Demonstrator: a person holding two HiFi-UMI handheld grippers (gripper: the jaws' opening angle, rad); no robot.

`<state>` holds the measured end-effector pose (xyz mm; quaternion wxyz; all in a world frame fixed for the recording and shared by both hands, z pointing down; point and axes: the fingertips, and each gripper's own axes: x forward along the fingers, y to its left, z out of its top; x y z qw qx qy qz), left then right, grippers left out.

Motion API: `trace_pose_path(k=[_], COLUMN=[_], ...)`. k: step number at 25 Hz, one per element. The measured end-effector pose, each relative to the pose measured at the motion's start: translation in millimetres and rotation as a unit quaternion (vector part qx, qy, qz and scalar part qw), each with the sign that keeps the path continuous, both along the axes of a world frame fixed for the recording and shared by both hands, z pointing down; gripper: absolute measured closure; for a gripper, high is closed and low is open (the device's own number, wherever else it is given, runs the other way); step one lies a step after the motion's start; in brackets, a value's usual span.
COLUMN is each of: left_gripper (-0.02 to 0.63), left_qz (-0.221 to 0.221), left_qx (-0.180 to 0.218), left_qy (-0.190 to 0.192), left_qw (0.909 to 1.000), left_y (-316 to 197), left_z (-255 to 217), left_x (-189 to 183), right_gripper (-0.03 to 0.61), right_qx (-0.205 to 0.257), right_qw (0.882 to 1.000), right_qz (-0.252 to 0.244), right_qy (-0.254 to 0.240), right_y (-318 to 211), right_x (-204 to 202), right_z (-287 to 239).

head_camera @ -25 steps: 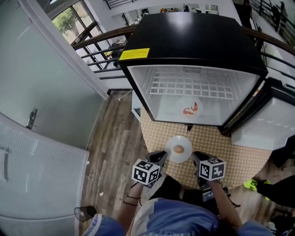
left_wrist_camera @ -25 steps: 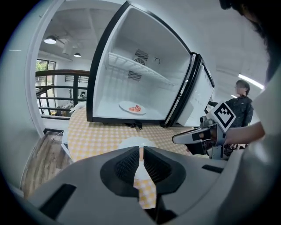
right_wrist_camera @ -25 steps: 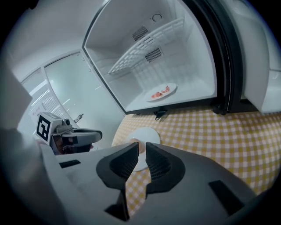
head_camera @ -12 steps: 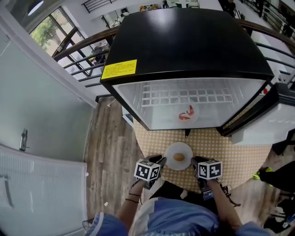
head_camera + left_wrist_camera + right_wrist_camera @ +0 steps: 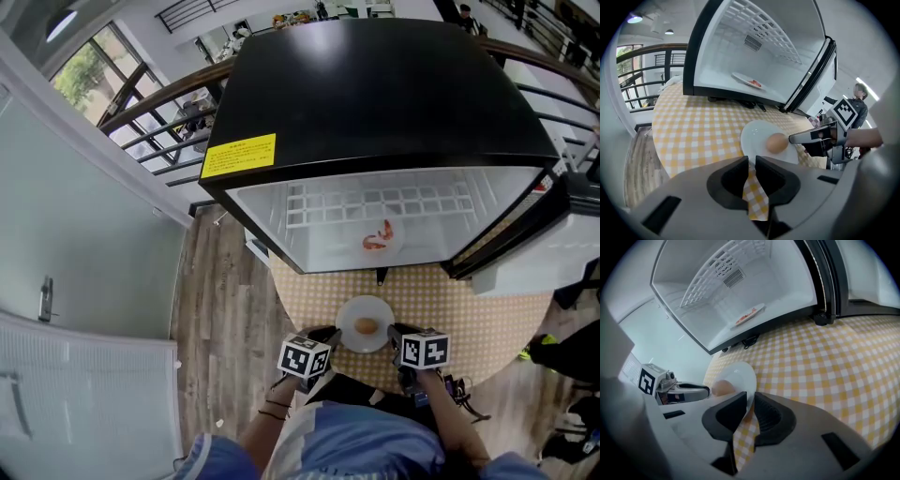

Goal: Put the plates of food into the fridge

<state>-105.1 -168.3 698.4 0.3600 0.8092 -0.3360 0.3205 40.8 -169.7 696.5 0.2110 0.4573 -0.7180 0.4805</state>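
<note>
The plate [image 5: 366, 324] at the counter's [image 5: 487, 319] near edge is clamped by its rim in the fingers of the left gripper [image 5: 750, 160], which have just closed, and of the right gripper [image 5: 749, 401]; a level lift into the fridge [image 5: 375, 84] is judged due next.

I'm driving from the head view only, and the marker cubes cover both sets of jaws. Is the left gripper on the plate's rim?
Observer: Yes. The left gripper has just been closing its jaws, and the near rim of the plate sits between them.
Operator: And the right?
Observer: The right gripper pinches the opposite rim between its jaws.
Operator: Where exactly does the other plate lie?
Observer: On the floor of the fridge, below the wire shelf.
</note>
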Motion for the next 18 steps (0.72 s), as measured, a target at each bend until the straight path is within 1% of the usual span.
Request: trace_pose_path(k=[3, 4, 5, 6, 7, 8, 10, 12, 13, 16, 18], left_gripper=[0.565, 0.573, 0.600, 0.600, 0.600, 0.600, 0.600, 0.599, 0.600, 0.599, 0.598], left_qz=[0.015, 0.024, 0.033, 0.040, 0.044, 0.048, 0.050, 0.036, 0.024, -0.013, -0.031], left_qx=[0.007, 0.008, 0.008, 0.008, 0.010, 0.014, 0.028, 0.029, 0.025, 0.020, 0.021], left_qy=[-0.018, -0.013, 0.002, 0.021, 0.031, 0.030, 0.015, 0.014, 0.013, 0.002, 0.000], left_qw=[0.9997, 0.9996, 0.9994, 0.9989, 0.9985, 0.9983, 0.9982, 0.9989, 0.9993, 0.9997, 0.9993], left_y=[6, 10, 13, 15, 17, 17, 16, 16, 16, 14, 12], left_z=[-1, -4, -9, -16, -23, -28, -35, -34, -31, -20, -18], left_x=[4, 9, 17, 28, 39, 46, 50, 43, 36, 14, 1], right_gripper=[0.528, 0.532, 0.537, 0.541, 0.546, 0.551, 0.549, 0.549, 0.549, 0.551, 0.552], right_qx=[-0.010, -0.012, -0.012, -0.012, -0.011, -0.010, -0.012, -0.021, -0.027, -0.040, -0.037], right_qw=[0.999, 0.999, 0.998, 0.996, 0.995, 0.995, 0.997, 0.998, 0.997, 0.994, 0.992], right_qz=[0.032, 0.037, 0.038, 0.039, 0.041, 0.043, 0.041, 0.040, 0.044, 0.066, 0.074], right_qy=[-0.022, -0.037, -0.056, -0.074, -0.086, -0.086, -0.066, -0.053, -0.055, -0.084, -0.097], right_y=[-2, -2, -3, -4, -6, -7, -8, -6, -4, -1, -4], right_x=[3, 2, -1, -5, -9, -10, -10, -9, -7, -2, -1], right_z=[-4, -8, -14, -20, -26, -29, -28, -22, -18, -17, -23])
